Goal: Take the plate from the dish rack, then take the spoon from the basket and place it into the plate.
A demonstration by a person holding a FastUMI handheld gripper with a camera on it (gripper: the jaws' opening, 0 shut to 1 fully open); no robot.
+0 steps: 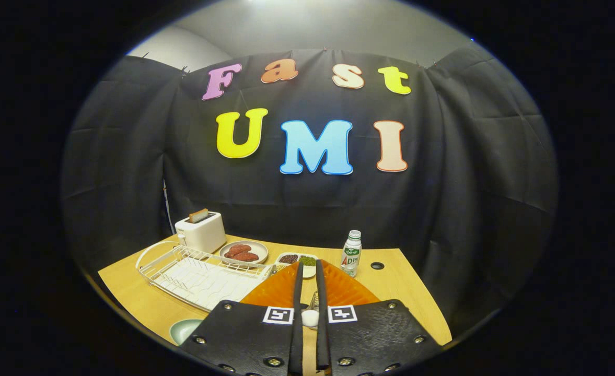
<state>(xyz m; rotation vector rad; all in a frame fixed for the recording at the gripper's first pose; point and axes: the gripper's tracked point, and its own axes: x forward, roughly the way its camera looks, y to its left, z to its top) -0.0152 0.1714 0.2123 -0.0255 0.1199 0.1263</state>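
Jaws nearly closed gripping white spoon handle, over orange plate, dish rack beside

Staged kitchen booth, not a real home: black cloth wall hanging behind a wooden table. Kitchen goods standing on it: toaster far left, white wire dish rack beside it, plate of food, small bottle farther right.

toaster behind dish rack; bottle right
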